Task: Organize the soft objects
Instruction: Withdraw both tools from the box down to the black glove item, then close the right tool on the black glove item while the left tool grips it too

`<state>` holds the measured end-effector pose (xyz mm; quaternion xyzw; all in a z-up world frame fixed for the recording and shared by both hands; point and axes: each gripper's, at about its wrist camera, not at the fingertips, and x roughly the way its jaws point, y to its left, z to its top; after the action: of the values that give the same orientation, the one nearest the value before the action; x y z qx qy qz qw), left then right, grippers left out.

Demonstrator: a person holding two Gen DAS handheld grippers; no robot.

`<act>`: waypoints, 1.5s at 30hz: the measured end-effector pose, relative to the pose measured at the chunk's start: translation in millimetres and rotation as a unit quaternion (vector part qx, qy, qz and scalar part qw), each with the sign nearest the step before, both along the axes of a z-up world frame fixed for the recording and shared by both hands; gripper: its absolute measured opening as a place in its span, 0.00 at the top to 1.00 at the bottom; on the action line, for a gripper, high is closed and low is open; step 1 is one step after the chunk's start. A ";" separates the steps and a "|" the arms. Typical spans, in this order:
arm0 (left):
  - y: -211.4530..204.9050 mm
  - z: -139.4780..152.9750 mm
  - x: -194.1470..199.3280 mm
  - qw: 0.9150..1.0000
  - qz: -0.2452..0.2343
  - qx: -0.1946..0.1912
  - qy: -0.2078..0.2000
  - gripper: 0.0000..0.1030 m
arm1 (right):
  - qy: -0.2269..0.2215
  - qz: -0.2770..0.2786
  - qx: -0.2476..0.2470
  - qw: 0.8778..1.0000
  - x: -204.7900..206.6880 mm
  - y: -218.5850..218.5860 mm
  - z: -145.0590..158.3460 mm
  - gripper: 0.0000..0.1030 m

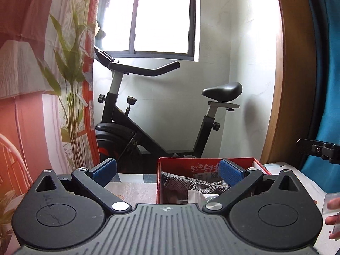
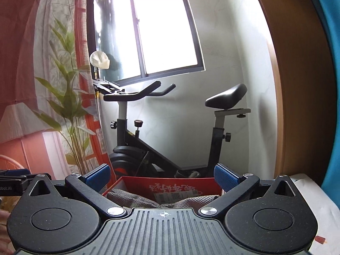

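One red box, one grey knit cloth in it, one exercise bike, one window, two grippers, left and right.

Each of the 2 wrist cameras sat just behind its own gripper, looking nearly level across the open red cardboard box close below. Both faced the black exercise bike and bright window beyond.

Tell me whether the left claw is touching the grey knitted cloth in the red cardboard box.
Apart. In the left wrist view the left claw stands open and empty above the grey knitted cloth.
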<state>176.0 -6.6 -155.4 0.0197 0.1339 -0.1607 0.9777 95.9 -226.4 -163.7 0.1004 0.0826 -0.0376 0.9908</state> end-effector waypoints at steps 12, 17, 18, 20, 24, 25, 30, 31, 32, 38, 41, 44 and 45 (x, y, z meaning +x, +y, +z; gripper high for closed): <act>14.3 -36.3 -28.1 0.999 0.026 -0.006 0.046 0.00 | 0.032 -0.002 -0.004 0.999 -25.5 21.4 -40.6 0.00; 14.8 -66.9 -18.8 0.995 0.040 0.024 0.092 0.00 | 0.073 0.004 0.023 0.997 -22.3 22.8 -72.7 0.00; 14.4 -72.8 -15.9 0.994 0.042 0.029 0.101 0.00 | 0.081 0.003 0.024 0.996 -21.6 23.7 -79.6 0.00; 16.4 -84.6 -10.4 0.991 0.036 0.029 0.124 0.00 | 0.096 0.000 0.025 0.995 -20.0 25.3 -91.7 0.00; 21.7 -106.5 1.5 0.987 0.036 0.015 0.158 0.00 | 0.127 -0.007 0.027 0.991 -13.0 26.0 -116.7 0.00; 21.8 -111.3 4.8 0.986 0.036 0.015 0.164 0.00 | 0.133 -0.006 0.027 0.991 -11.4 26.4 -121.7 0.00; 18.5 -135.5 25.0 0.977 0.029 0.004 0.210 0.00 | 0.163 0.005 0.035 0.986 -0.4 26.9 -146.9 0.00; 16.4 -141.3 29.0 0.975 0.027 0.000 0.219 0.00 | 0.169 0.008 0.036 0.985 2.4 26.8 -151.4 0.01; 14.8 -144.7 31.9 0.974 0.024 -0.007 0.227 0.00 | 0.174 0.011 0.036 0.984 4.5 27.3 -155.6 0.02; -0.5 -162.1 47.3 0.968 0.002 -0.022 0.248 0.00 | 0.204 0.032 0.036 0.978 20.6 28.1 -173.7 0.15; -7.8 -168.5 54.7 0.967 -0.006 -0.022 0.253 0.02 | 0.212 0.034 0.042 0.976 27.1 28.7 -180.7 0.23; -10.2 -176.0 59.0 0.965 -0.006 -0.021 0.262 0.10 | 0.217 0.038 0.040 0.975 31.7 30.4 -183.8 0.35; -10.2 -178.1 59.5 0.964 -0.009 -0.022 0.264 0.11 | 0.218 0.040 0.041 0.974 32.5 30.5 -184.4 0.39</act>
<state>235.5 -16.8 -333.5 -0.0437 0.3839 -0.1722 0.9061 128.4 -195.9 -348.1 0.1268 0.3018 -0.0155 0.9448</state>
